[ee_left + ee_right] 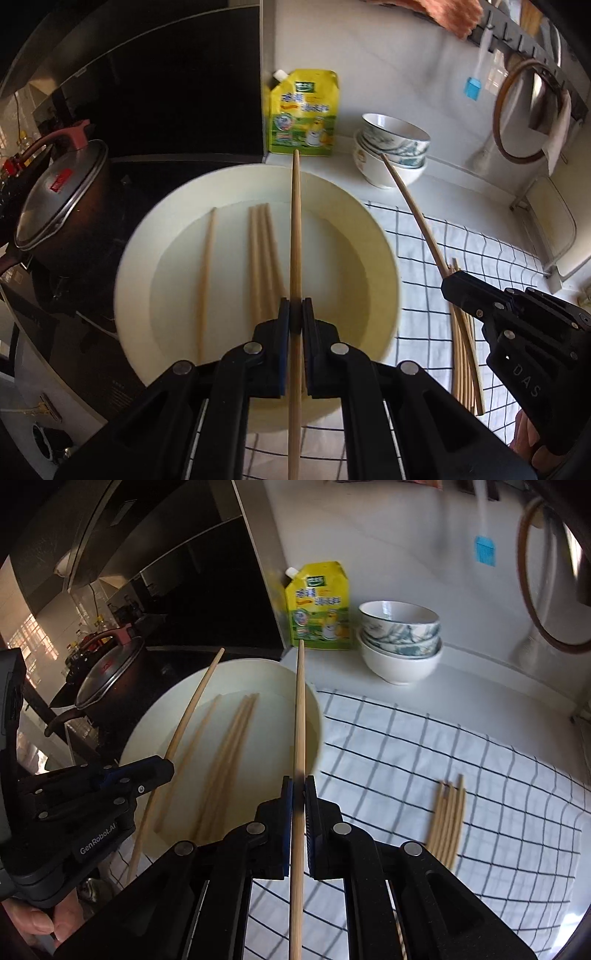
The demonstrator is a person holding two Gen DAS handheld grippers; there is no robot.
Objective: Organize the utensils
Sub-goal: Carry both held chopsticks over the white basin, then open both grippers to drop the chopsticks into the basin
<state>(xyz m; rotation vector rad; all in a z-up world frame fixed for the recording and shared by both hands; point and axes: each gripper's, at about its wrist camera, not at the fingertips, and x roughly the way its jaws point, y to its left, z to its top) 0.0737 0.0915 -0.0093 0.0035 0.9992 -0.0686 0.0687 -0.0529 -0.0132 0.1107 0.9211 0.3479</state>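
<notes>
My left gripper (295, 306) is shut on a wooden chopstick (295, 229) and holds it above a large white plate (136, 266). Several more chopsticks (260, 254) lie in the plate. My right gripper (298, 784) is shut on another chopstick (301, 709), over the plate's right rim (314, 709). A bundle of several chopsticks (448, 812) lies on the checked cloth (443, 753) to the right. In the left wrist view the right gripper (448, 277) shows at the right with its chopstick (413, 214). In the right wrist view the left gripper (166, 766) shows at the left with its chopstick (192, 709).
A yellow refill pouch (303, 110) and stacked bowls (391, 147) stand at the back by the wall. A lidded dark pot (62, 206) sits on the stove at the left. A blue silicone brush (474, 81) and a round sieve (532, 110) hang on the wall rack.
</notes>
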